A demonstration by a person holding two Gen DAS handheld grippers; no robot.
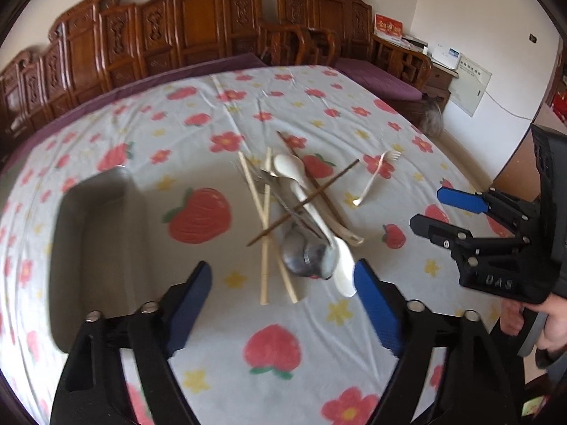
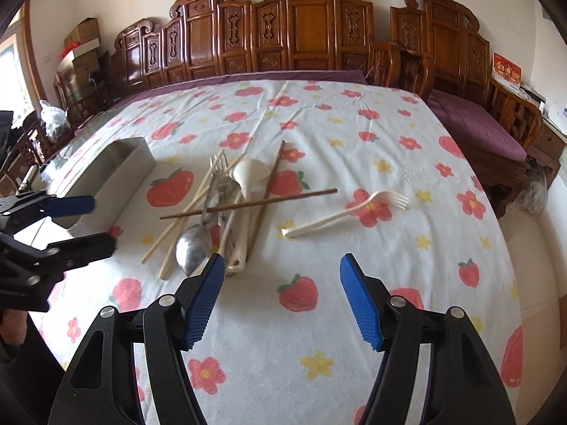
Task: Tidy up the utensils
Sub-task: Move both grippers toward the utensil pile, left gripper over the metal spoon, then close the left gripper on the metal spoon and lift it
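Note:
A heap of utensils lies mid-table: a metal spoon [image 1: 304, 255] [image 2: 193, 248], white plastic spoons [image 1: 294, 173] [image 2: 248, 173], dark brown chopsticks [image 1: 319, 191] [image 2: 255, 203], pale chopsticks [image 1: 264, 241] [image 2: 166, 233] and a metal fork [image 2: 216, 177]. A cream plastic fork [image 1: 372, 180] [image 2: 347, 212] lies apart to the right. A grey rectangular tray [image 1: 99, 241] [image 2: 117, 173] stands left of the heap. My left gripper [image 1: 283, 272] [image 2: 102, 222] hovers open just short of the heap. My right gripper [image 2: 282, 262] [image 1: 428, 209] is open over bare cloth, near the cream fork. Neither holds anything.
A white tablecloth [image 2: 319, 134] printed with strawberries and flowers covers the table. Carved wooden benches [image 2: 304, 32] with purple cushions [image 2: 475, 124] line the far side and right. A person's hand [image 1: 553, 322] grips the right tool. The floor drops off beyond the right table edge.

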